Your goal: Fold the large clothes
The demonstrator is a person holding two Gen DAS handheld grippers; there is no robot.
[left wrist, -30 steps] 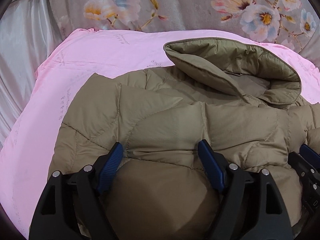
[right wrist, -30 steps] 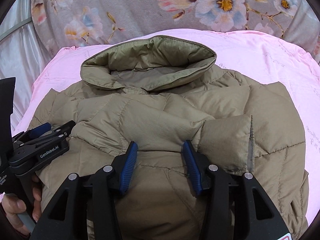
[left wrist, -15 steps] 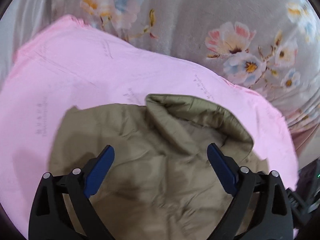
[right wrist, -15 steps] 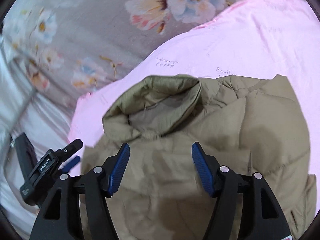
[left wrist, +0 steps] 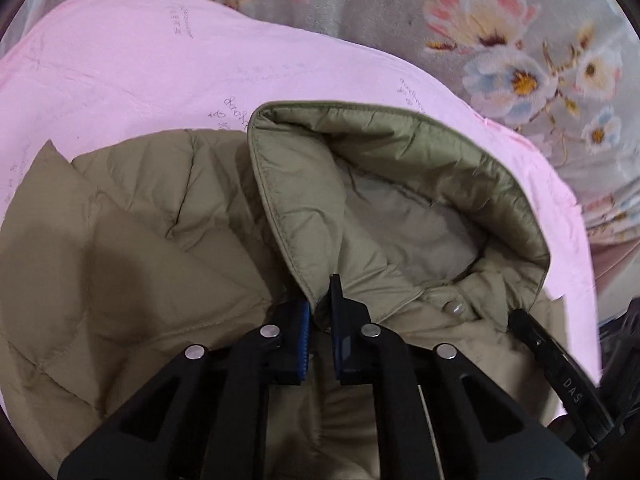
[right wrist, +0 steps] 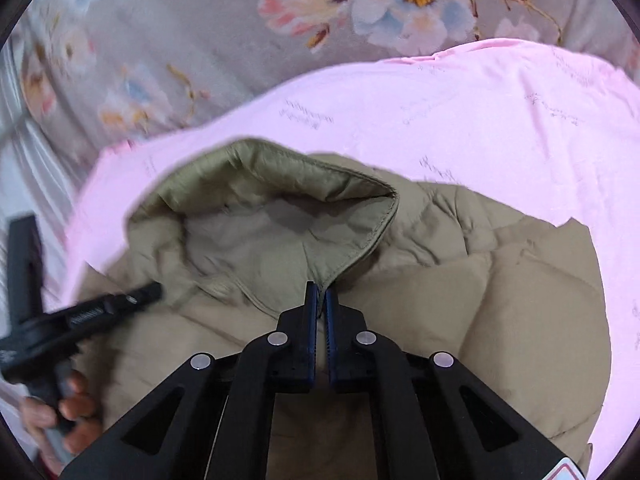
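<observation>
An olive-tan puffer jacket [left wrist: 152,240] lies on a pink sheet [left wrist: 160,64], its hood [left wrist: 400,168] open and facing up. My left gripper [left wrist: 320,312] is shut on the left lower corner of the hood's edge. In the right wrist view the jacket [right wrist: 500,300] fills the lower half, with the hood [right wrist: 272,208] at centre left. My right gripper [right wrist: 321,300] is shut on the hood's right lower corner. The left gripper [right wrist: 132,300] shows at the left of that view, and the right gripper [left wrist: 560,372] at the right of the left wrist view.
The pink sheet [right wrist: 480,112] lies over a grey bedspread with pink and blue flowers [right wrist: 360,0]. The bedspread also shows in the left wrist view [left wrist: 500,40]. Pale silky fabric [right wrist: 24,152] shows at the far left. A hand [right wrist: 68,412] holds the left gripper's handle.
Both grippers were open over the jacket's body. They moved forward to the hood and shut, each on one lower corner of the hood's edge.
</observation>
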